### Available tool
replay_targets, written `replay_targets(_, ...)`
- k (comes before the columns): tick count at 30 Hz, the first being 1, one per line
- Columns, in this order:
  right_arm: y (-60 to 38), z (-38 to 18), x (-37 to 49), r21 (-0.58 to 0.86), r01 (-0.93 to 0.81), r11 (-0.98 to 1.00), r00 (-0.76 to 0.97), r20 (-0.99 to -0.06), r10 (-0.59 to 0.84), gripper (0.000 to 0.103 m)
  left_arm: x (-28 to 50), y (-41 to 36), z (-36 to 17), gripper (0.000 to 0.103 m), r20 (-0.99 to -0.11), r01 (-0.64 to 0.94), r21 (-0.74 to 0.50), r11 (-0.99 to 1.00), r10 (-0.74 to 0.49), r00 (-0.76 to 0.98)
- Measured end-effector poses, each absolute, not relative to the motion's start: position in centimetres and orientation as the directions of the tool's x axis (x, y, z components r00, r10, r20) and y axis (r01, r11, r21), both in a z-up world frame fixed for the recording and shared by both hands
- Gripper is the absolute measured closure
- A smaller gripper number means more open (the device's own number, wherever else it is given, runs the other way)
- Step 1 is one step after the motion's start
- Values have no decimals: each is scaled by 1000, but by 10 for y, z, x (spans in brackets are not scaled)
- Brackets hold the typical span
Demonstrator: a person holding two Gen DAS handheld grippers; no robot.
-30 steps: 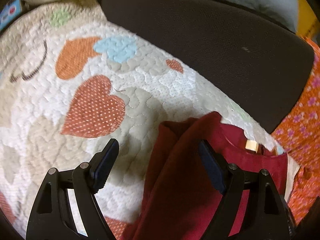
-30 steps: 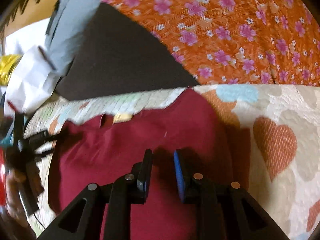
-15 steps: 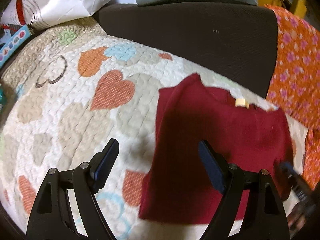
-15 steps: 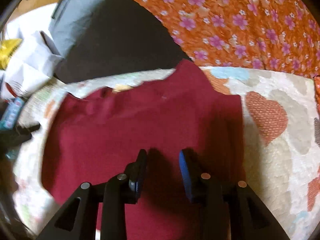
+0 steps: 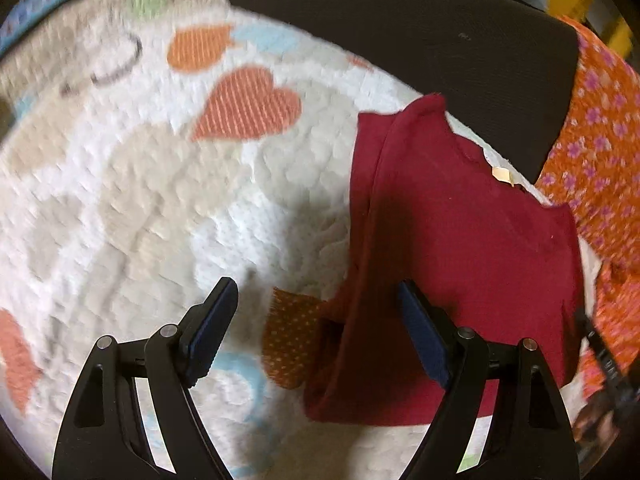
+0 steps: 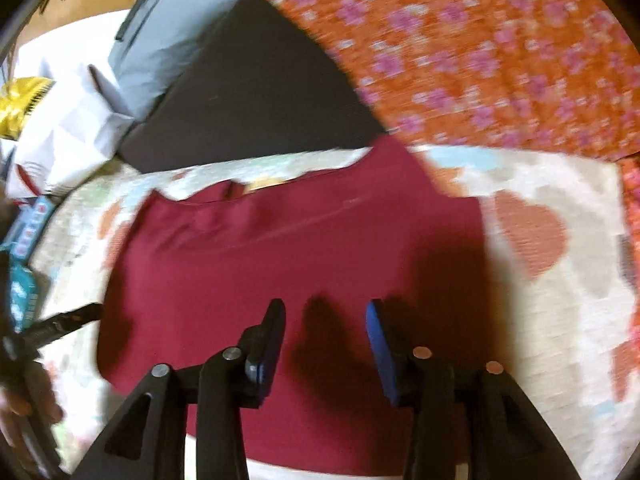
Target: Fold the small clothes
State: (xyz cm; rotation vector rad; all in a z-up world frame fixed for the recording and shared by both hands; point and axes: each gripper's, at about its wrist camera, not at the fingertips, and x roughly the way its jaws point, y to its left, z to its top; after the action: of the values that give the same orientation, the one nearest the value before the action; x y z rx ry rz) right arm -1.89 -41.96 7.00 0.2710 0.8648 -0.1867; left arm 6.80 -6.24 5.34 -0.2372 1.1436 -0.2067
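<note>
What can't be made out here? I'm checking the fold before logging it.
- Red garment: its near hem, right wrist view, is hidden behind the right gripper, whose jaws are opening with nothing between them.
- Its tag: left wrist view, too small to read.
- Left gripper: right wrist view, blurred and cut off by the edge.
- Quilt: left wrist view, pattern smeared by motion blur.

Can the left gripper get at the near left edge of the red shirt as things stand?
Probably yes: the left gripper is open, the red shirt edge already lies between its fingers, nothing covers it on the quilt.
</note>
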Motion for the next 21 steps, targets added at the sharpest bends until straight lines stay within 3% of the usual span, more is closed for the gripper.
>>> replay_targets(4, -447, 64, -28, 237, 284, 929, 650, -760, -5, 58, 70, -73, 52, 21, -872, 46, -289, 956, -282, 399)
replay_targets(7, -441, 71, -25, 218, 269, 938, 654, -756, -12, 58, 65, -82, 57, 21, -871, 75, -247, 966, -255, 420)
replay_targets(17, -347, 80, 48, 458, 36, 888, 603, -719, 346, 58, 59, -79, 44, 21, -886, 80, -276, 958, -286, 366)
replay_targets(21, -323, 67, 68, 426, 64, 903, 572, -757, 316, 57, 65, -83, 43, 21, -881, 81, -298, 951, -306, 359)
